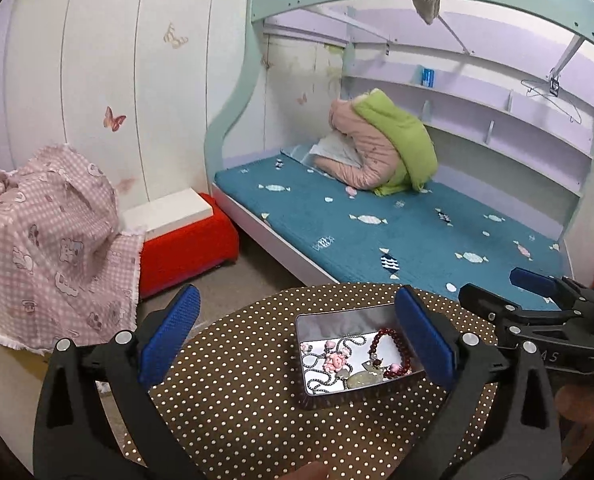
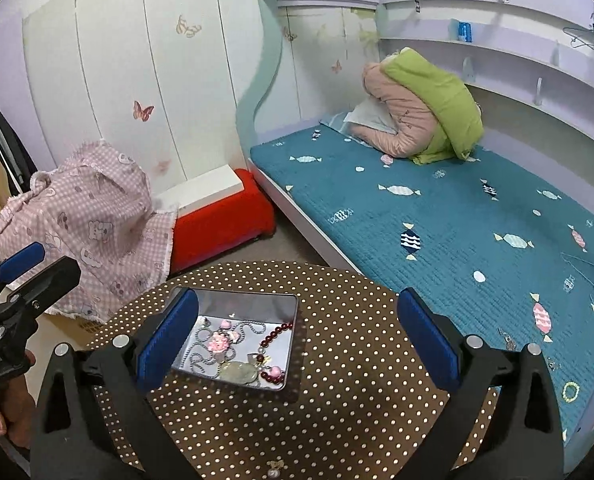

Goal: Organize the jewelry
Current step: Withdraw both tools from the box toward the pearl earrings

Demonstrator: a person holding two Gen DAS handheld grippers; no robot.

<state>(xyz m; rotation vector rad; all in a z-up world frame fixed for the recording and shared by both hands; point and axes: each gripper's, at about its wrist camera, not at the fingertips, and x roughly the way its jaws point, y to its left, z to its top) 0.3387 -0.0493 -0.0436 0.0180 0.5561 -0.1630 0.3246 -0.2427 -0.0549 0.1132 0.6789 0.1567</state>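
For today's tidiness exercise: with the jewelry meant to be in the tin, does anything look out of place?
Yes. A pale green bead bracelet and a thin chain lie loose on the teal fish-print bed cover, outside the rectangular metal tin on the polka-dot table.

Both wrist views close above the shared tin (image 1: 359,390), bedward.

Right gripper (image 2: 297,338) fingers spread wide over polka-dot table (image 2: 357,360), metal tin (image 2: 237,300) of jewelry beside left finger.
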